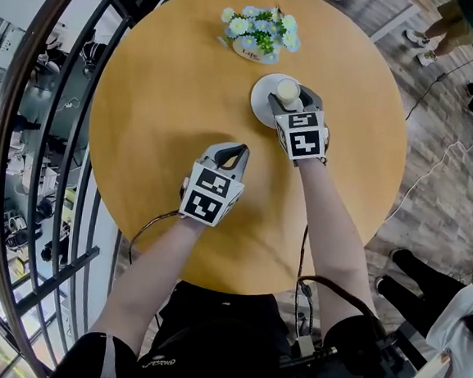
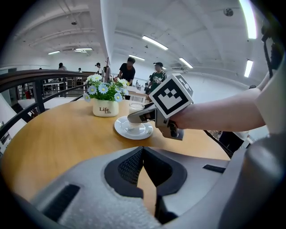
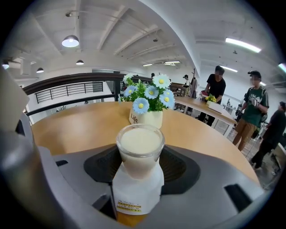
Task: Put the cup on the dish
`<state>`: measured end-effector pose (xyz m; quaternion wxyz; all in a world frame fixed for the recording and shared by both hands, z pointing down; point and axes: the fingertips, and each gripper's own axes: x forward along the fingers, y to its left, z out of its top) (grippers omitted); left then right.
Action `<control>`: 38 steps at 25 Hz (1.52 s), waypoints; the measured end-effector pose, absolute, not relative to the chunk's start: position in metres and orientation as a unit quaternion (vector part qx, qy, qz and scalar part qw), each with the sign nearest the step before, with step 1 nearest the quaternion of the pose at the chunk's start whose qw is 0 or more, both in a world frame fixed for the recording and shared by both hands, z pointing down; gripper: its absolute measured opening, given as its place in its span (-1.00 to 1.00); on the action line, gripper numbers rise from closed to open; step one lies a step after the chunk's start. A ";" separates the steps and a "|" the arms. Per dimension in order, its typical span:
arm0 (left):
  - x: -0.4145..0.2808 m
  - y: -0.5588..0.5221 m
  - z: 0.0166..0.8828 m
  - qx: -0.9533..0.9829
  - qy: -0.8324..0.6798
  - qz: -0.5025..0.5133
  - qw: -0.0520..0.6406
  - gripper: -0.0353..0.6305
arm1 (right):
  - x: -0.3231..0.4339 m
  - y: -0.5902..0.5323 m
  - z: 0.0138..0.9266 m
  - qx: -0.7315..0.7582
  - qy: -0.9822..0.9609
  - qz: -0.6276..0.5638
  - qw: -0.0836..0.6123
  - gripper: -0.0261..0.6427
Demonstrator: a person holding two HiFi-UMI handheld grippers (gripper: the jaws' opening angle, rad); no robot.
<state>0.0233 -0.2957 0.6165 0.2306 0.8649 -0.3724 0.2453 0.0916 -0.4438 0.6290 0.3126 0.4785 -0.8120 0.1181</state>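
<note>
Shows a round wooden surface (image 1: 162, 103) from overhead. At 1 o'clock from its centre, finds the right tool (image 1: 290, 96) pinching a small glass cup (image 1: 288, 89) of pale, creamy liquid, filled nearly to the brim, with the jaws pressed on both sides of its paper-labelled body. Places the cup directly over the middle of a white dish (image 1: 259, 100). From the left tool's side view, puts the base low in the dish's well, yet cannot settle whether it touches or hangs just above. Finds the left tool (image 1: 233, 151) near the surface's centre, at 7 o'clock from the dish, jaws pressed together on nothing. Notes a white pot (image 1: 257, 34) of blue and white flowers at 12 o'clock, near the dish but apart from it.

Judges the task close to done, with only the set-down and release left. Warns of several slips:
- Letting go before the base sits flat, dropping the cup and slopping liquid over the brim.
- Opening unevenly, so that one jaw drags or tips the narrow cup.
- Landing off the well and leaving the cup canted on the dish's sloped edge.
- Pressing down too hard and skating the dish across the smooth wood.
- Pulling away toward 12 o'clock rather than 6 o'clock and knocking the pot.
</note>
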 end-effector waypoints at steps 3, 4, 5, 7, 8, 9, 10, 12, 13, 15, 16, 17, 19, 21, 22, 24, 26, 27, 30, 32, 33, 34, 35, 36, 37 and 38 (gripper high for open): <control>0.021 -0.294 0.618 0.864 -0.372 0.248 0.231 -0.89 | 0.091 -0.445 0.632 0.480 -0.811 0.119 0.311 -0.15; 0.020 -0.294 0.619 0.864 -0.373 0.248 0.231 -0.89 | 0.091 -0.445 0.633 0.480 -0.811 0.119 0.311 -0.15; 0.020 -0.294 0.619 0.864 -0.374 0.247 0.232 -0.89 | 0.091 -0.446 0.633 0.481 -0.811 0.118 0.312 -0.15; 0.020 -0.294 0.619 0.864 -0.373 0.247 0.233 -0.89 | 0.093 -0.446 0.635 0.482 -0.809 0.119 0.314 -0.15; 0.020 -0.293 0.619 0.864 -0.373 0.247 0.233 -0.89 | 0.093 -0.446 0.636 0.483 -0.809 0.121 0.313 -0.15; 0.019 -0.293 0.621 0.863 -0.373 0.248 0.232 -0.89 | 0.093 -0.445 0.636 0.483 -0.809 0.123 0.311 -0.15; 0.019 -0.292 0.621 0.863 -0.373 0.249 0.232 -0.89 | 0.093 -0.445 0.637 0.483 -0.809 0.124 0.310 -0.15; 0.019 -0.291 0.621 0.862 -0.374 0.249 0.234 -0.89 | 0.093 -0.445 0.636 0.483 -0.810 0.125 0.310 -0.15; 0.020 -0.291 0.620 0.862 -0.374 0.248 0.234 -0.89 | 0.094 -0.445 0.636 0.483 -0.810 0.128 0.308 -0.15; 0.021 -0.289 0.619 0.863 -0.373 0.247 0.235 -0.89 | 0.095 -0.445 0.635 0.485 -0.809 0.134 0.304 -0.15; 0.020 -0.289 0.620 0.863 -0.373 0.248 0.235 -0.89 | 0.095 -0.445 0.636 0.486 -0.808 0.137 0.302 -0.15; 0.020 -0.289 0.620 0.863 -0.373 0.248 0.235 -0.89 | 0.095 -0.445 0.636 0.488 -0.808 0.138 0.300 -0.15; 0.017 -0.289 0.622 0.862 -0.374 0.248 0.236 -0.89 | 0.093 -0.444 0.636 0.492 -0.808 0.138 0.293 -0.15; 0.016 -0.288 0.622 0.861 -0.375 0.247 0.238 -0.89 | 0.093 -0.443 0.636 0.497 -0.808 0.138 0.284 -0.15; 0.016 -0.287 0.622 0.861 -0.376 0.246 0.238 -0.89 | 0.094 -0.442 0.636 0.500 -0.808 0.138 0.279 -0.15; 0.016 -0.287 0.621 0.862 -0.376 0.244 0.237 -0.89 | 0.096 -0.439 0.636 0.504 -0.808 0.139 0.271 -0.15; 0.017 -0.286 0.622 0.862 -0.375 0.245 0.237 -0.89 | 0.096 -0.438 0.636 0.505 -0.809 0.138 0.267 -0.15; 0.016 -0.286 0.622 0.862 -0.375 0.245 0.238 -0.89 | 0.095 -0.438 0.636 0.505 -0.809 0.138 0.266 -0.15; 0.016 -0.285 0.622 0.862 -0.374 0.245 0.240 -0.89 | 0.093 -0.438 0.635 0.504 -0.810 0.139 0.266 -0.15; 0.017 -0.285 0.621 0.862 -0.373 0.244 0.240 -0.89 | 0.094 -0.438 0.635 0.505 -0.810 0.139 0.265 -0.15; 0.017 -0.285 0.620 0.863 -0.372 0.243 0.240 -0.89 | 0.094 -0.438 0.634 0.506 -0.809 0.139 0.265 -0.15; 0.017 -0.285 0.620 0.863 -0.372 0.243 0.240 -0.89 | 0.094 -0.438 0.634 0.506 -0.809 0.139 0.264 -0.15; 0.017 -0.285 0.620 0.863 -0.373 0.243 0.240 -0.89 | 0.094 -0.438 0.634 0.506 -0.810 0.138 0.264 -0.15; 0.016 -0.286 0.620 0.862 -0.373 0.243 0.240 -0.89 | 0.093 -0.439 0.634 0.505 -0.810 0.138 0.264 -0.15; 0.016 -0.287 0.620 0.862 -0.374 0.243 0.240 -0.89 | 0.093 -0.439 0.634 0.505 -0.810 0.139 0.265 -0.15; 0.017 -0.287 0.620 0.863 -0.373 0.242 0.241 -0.89 | 0.093 -0.440 0.634 0.505 -0.809 0.139 0.265 -0.15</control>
